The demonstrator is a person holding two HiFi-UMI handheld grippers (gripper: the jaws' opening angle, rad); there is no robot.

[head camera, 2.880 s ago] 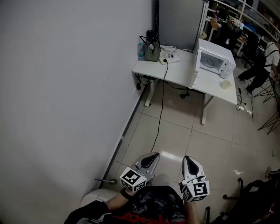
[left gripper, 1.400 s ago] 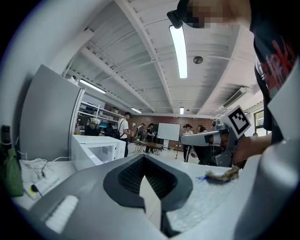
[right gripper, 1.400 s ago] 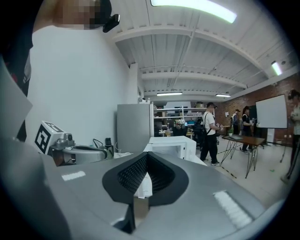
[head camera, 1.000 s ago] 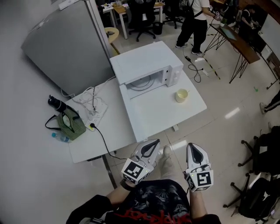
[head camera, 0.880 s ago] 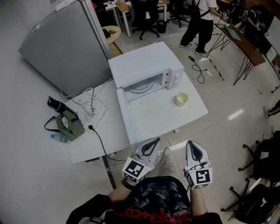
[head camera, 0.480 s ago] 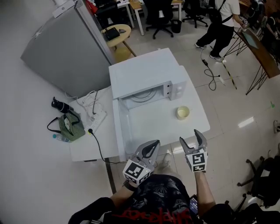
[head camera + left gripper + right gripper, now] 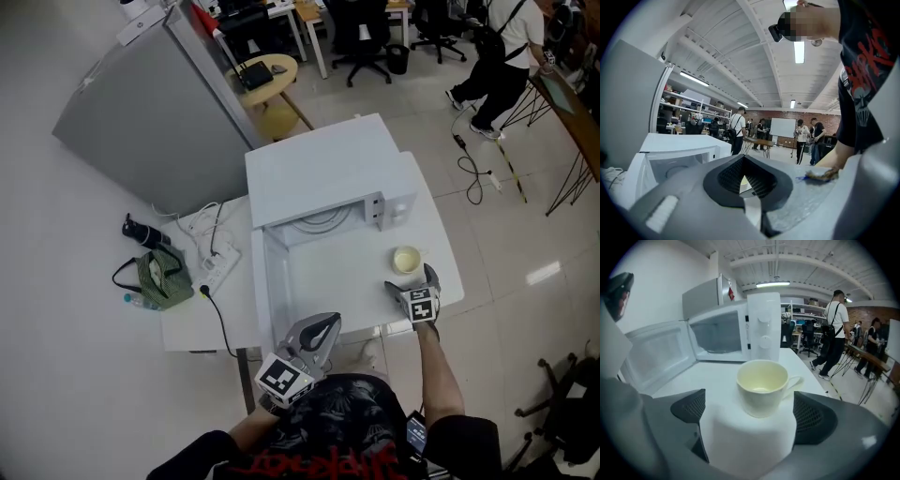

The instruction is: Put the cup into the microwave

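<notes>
A cream cup (image 7: 407, 260) stands upright on the white table (image 7: 439, 246), right of the open microwave (image 7: 323, 173). The microwave door (image 7: 262, 293) hangs out to the left. My right gripper (image 7: 410, 280) is low over the table edge just in front of the cup. Its jaws are opening wide and touch nothing. In the right gripper view the cup (image 7: 762, 386) sits centred just ahead of the two pads (image 7: 690, 408), handle to the right, with the microwave (image 7: 723, 332) behind it. My left gripper (image 7: 322, 325) is shut and empty, held short of the table. The microwave (image 7: 677, 161) also shows in the left gripper view.
A tall grey cabinet (image 7: 141, 103) stands left of the microwave. A power strip with cables (image 7: 217, 255), a green bag (image 7: 155, 277) and a black flask (image 7: 142, 232) lie on the table's left part. A person (image 7: 506, 56), a round stool (image 7: 267, 77) and office chairs are beyond.
My right gripper has swung forward and down from my body to the table edge by the cup, and its jaws have gone from shut to wide. The left gripper stayed near my body.
</notes>
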